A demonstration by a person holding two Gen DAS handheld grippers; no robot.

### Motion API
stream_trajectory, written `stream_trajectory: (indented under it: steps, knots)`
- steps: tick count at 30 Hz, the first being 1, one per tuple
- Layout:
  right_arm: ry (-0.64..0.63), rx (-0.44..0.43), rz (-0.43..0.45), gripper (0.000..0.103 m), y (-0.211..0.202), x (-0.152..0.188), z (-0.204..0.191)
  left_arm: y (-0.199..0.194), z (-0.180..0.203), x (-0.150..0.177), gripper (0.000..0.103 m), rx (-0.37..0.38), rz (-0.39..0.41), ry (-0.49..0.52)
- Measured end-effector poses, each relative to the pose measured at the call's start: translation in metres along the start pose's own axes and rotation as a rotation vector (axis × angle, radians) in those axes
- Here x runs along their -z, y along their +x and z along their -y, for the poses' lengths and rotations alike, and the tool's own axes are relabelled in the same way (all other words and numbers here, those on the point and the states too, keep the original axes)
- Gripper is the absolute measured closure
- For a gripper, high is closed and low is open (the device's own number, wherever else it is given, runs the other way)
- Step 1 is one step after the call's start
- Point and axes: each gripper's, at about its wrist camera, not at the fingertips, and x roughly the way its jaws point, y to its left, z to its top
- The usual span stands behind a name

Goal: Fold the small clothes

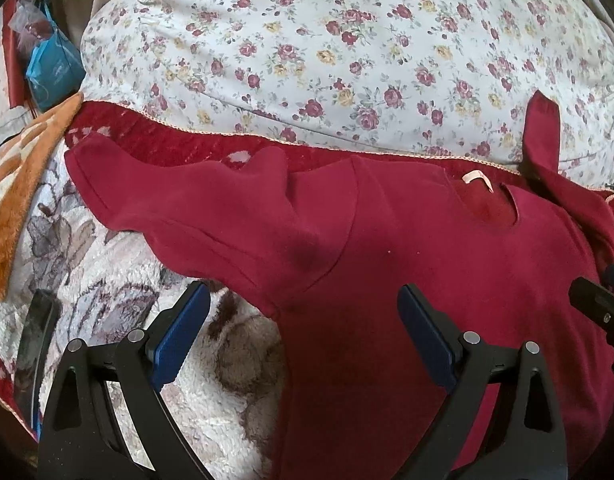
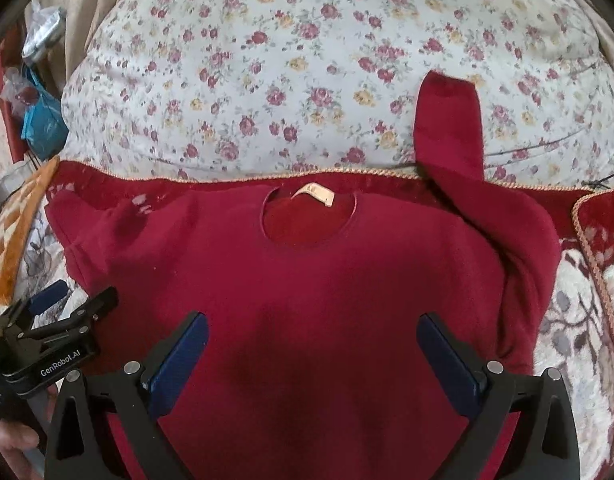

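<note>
Sweater [image 2: 307, 280] sleeve [image 2: 447, 120] drapes onto floral pillow [image 2: 267, 60] behind.

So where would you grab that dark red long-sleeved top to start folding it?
Probably the cuff of the dark red long-sleeved top. That sleeve sticks up onto the floral cushion, so the open right gripper could pinch it from the near side.

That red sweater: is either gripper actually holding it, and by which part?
Neither. The left gripper and the right gripper are both open above the red sweater, which lies spread out with nothing between the fingers.
</note>
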Motion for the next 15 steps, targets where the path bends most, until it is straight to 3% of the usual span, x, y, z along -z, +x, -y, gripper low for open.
stream_trajectory:
  steps: [15]
  knots:
    - [0.0,0.004,-0.022,0.0,0.0074,0.0051,-0.0014,0.0012,-0.0044,-0.0006,0.008,0.012,-0.005,-0.025]
